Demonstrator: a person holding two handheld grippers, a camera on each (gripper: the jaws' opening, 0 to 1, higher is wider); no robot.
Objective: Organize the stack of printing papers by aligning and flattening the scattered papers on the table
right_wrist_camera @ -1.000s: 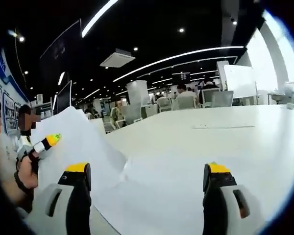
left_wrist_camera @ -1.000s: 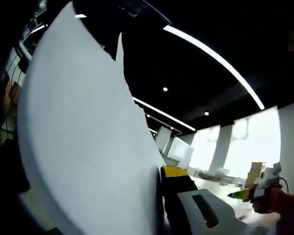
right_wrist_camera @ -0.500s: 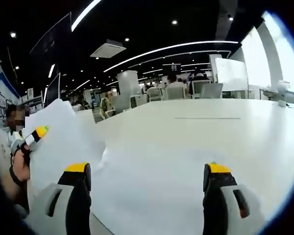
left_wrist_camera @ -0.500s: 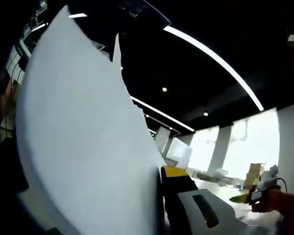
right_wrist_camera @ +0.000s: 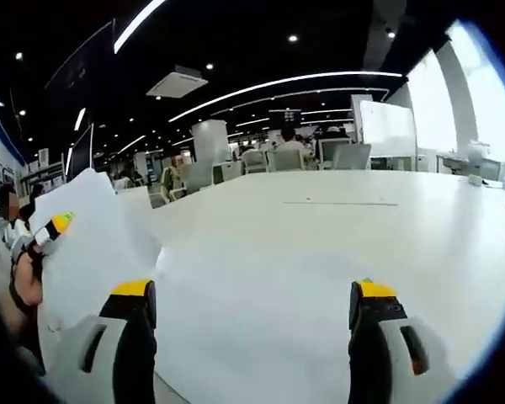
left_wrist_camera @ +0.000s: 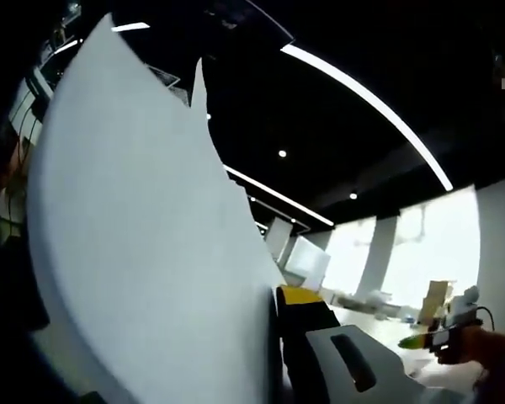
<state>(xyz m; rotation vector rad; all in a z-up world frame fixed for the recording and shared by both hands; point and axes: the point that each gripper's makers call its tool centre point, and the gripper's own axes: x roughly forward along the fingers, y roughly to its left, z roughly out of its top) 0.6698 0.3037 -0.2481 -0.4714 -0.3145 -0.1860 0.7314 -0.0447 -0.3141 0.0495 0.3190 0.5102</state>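
Left gripper [right_wrist_camera: 52,229] pinched the printing papers [left_wrist_camera: 143,252], lifted upright off the white table [right_wrist_camera: 337,252]. Right gripper [right_wrist_camera: 252,307] jaws stood spread, holding nothing.

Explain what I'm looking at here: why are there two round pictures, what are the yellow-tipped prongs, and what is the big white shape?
A person holds a two-jaw gripper in each hand, and a fisheye camera rides on each. In the left gripper view, the left gripper is shut on a lifted stack of white papers; the right gripper shows at the far right. In the right gripper view, the right gripper's yellow-tipped jaws stand open and empty above the white table. The lifted papers appear there on the left, held up from the table.
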